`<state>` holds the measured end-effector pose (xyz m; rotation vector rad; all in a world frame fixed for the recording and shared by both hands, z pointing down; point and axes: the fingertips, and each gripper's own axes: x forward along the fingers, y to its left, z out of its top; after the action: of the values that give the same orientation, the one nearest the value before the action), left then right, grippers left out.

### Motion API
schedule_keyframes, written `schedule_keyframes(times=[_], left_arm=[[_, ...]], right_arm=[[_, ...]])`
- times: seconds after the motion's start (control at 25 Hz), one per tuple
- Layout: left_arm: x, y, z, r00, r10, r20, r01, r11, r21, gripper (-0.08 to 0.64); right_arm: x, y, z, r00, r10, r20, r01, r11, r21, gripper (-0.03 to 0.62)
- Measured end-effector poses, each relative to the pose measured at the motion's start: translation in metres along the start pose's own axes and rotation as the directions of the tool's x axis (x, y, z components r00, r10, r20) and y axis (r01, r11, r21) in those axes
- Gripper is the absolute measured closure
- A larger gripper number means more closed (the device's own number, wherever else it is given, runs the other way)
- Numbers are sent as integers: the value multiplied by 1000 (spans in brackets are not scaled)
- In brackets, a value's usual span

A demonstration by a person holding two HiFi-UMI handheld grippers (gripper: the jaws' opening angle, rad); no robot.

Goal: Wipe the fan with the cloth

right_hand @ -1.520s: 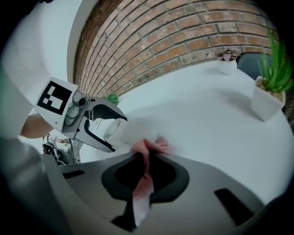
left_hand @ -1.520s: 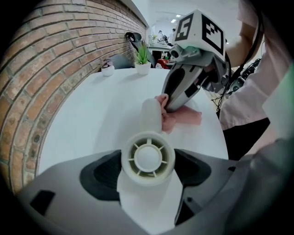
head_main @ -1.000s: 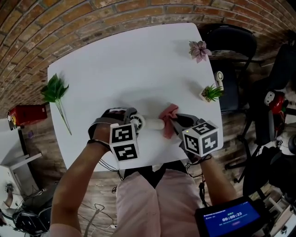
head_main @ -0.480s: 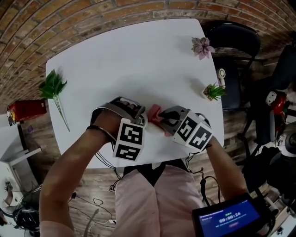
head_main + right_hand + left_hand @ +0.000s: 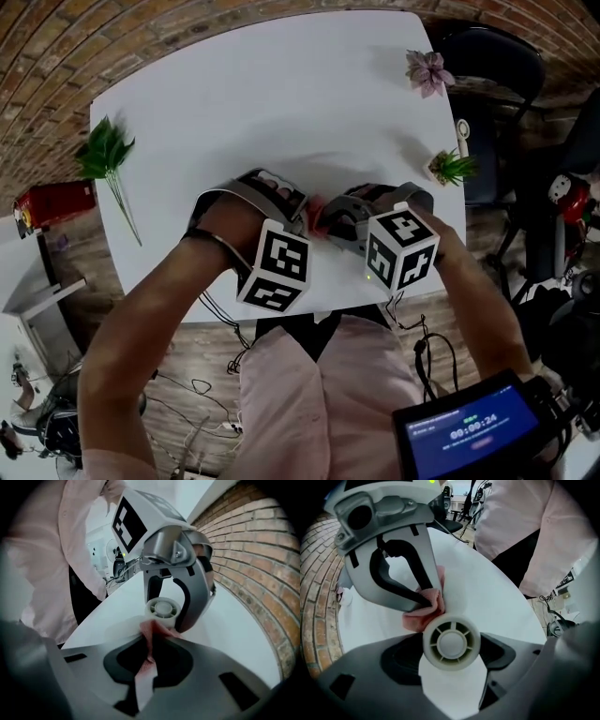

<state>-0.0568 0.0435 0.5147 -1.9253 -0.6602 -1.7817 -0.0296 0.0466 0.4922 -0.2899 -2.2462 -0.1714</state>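
Left tongs [image 5: 451, 666] clamp the fan [image 5: 451, 641]; right tongs [image 5: 152, 657] pinch the cloth [image 5: 423, 612] at its eleven o'clock; hard wiping may twist the fan loose.

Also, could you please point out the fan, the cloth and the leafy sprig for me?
fan [image 5: 451, 642]: left gripper view, centre hub of its round head.
cloth [image 5: 417, 619]: left gripper view, bunched pink fold beside the fan.
leafy sprig [image 5: 101, 155]: head view, its green leaves.
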Motion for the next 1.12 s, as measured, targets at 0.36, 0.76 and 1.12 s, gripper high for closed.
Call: schedule_keyframes(times=[0.36,0.76,1.12], left_arm=[[3,0,0,1000,7,1,-7,999,-41,190],[5,2,-5,1000,2,5,-1,991,-135,189],[7,3,-9,1000,-2,-20,-3,975,-223,189]], right_arm=[[-7,20,-8,997,69,-29,-69,998,-6,566],[-16,42,-24,1000,23,-17,-20,991,135,566],[-16,65,-24,999,-42,29,33,964,264,566]])
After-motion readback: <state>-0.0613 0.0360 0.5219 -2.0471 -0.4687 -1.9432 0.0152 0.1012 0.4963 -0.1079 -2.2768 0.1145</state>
